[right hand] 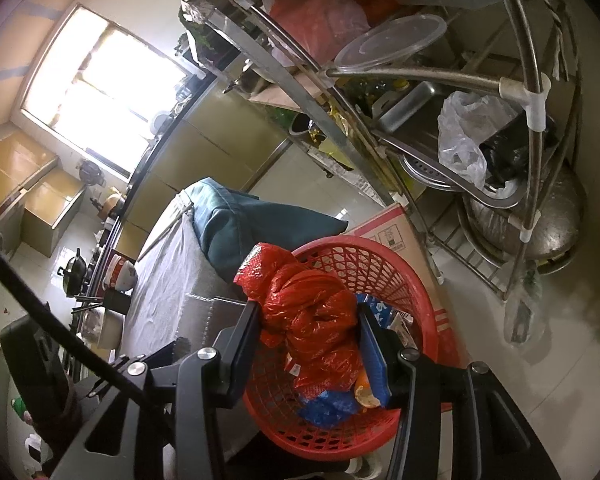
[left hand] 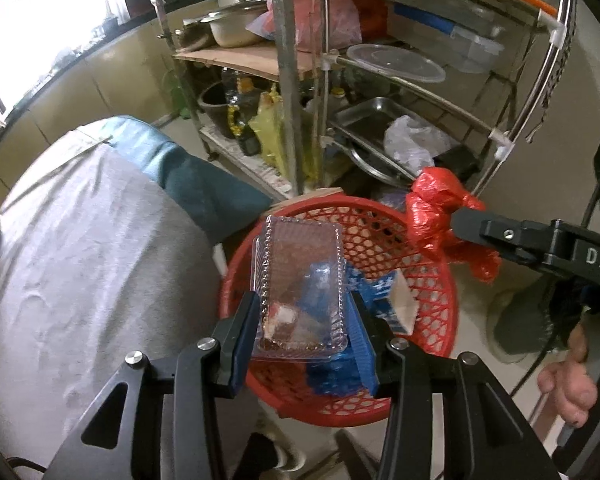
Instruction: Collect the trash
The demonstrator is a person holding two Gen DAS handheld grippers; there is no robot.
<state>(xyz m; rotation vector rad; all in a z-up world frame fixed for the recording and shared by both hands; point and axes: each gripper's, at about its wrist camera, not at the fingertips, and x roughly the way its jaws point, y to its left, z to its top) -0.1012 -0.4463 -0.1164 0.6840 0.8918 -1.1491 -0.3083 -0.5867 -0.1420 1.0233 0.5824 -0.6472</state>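
My left gripper (left hand: 302,320) is shut on a clear plastic clamshell box (left hand: 300,280) and holds it over a red mesh basket (left hand: 440,304) on the floor. My right gripper (right hand: 308,332) is shut on a crumpled red plastic bag (right hand: 312,304) and holds it above the same basket (right hand: 384,276); the bag (left hand: 440,216) also shows in the left wrist view over the basket's far rim. Blue wrappers (right hand: 328,408) and a blue and white carton (left hand: 380,288) lie in the basket.
A steel rack (left hand: 288,80) with pots, trays and bags stands behind the basket. A table with a grey cloth (left hand: 80,260) and a teal cushion (right hand: 236,220) is to the left. A cardboard box (right hand: 392,228) sits behind the basket.
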